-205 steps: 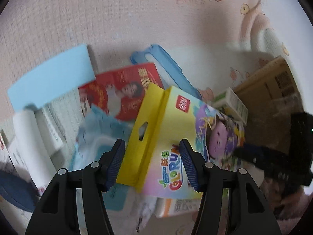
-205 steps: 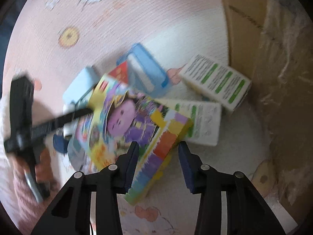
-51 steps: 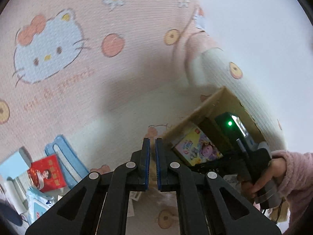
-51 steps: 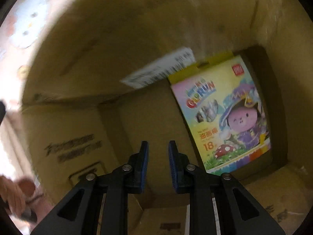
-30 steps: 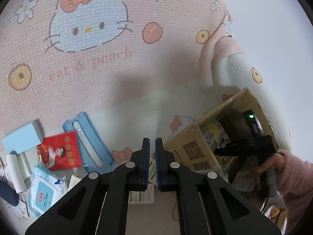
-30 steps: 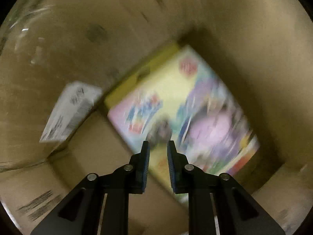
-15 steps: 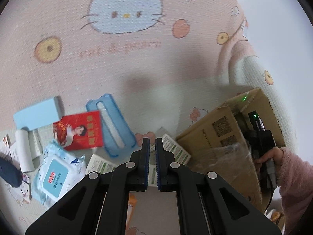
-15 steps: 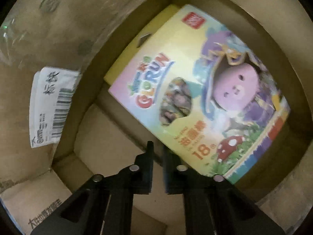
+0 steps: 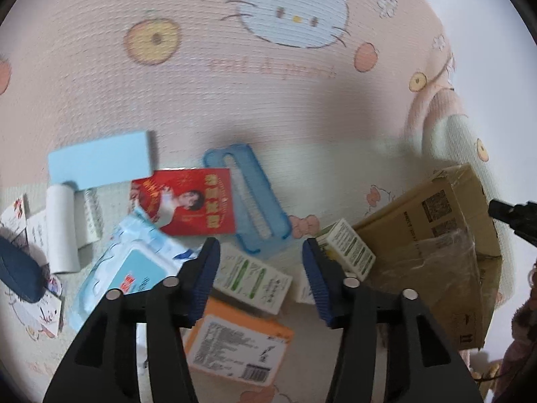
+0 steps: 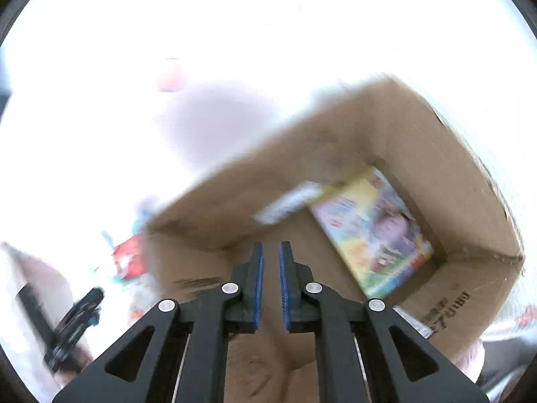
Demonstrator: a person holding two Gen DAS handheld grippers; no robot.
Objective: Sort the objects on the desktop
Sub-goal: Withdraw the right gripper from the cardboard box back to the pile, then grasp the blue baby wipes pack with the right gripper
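My left gripper (image 9: 261,262) is open and empty above a pile on the pink mat: two white-and-green boxes (image 9: 253,277) (image 9: 349,250), an orange box (image 9: 236,346), a red packet (image 9: 186,201), a blue case (image 9: 250,198) and a wet-wipes pack (image 9: 131,272). My right gripper (image 10: 271,268) is nearly shut and empty above the open cardboard box (image 10: 463,181). The colourful toy box (image 10: 372,228) lies inside it. The cardboard box also shows at the right of the left wrist view (image 9: 433,245).
A light blue block (image 9: 100,159), a white roll (image 9: 60,228), a dark blue case (image 9: 20,278) and small cards lie at the left. The right wrist view is overexposed and blurred outside the box. The other gripper (image 10: 72,322) shows at its lower left.
My left gripper has opened and come lower over the pile. My right gripper has pulled back up out of the cardboard box, leaving the toy box inside.
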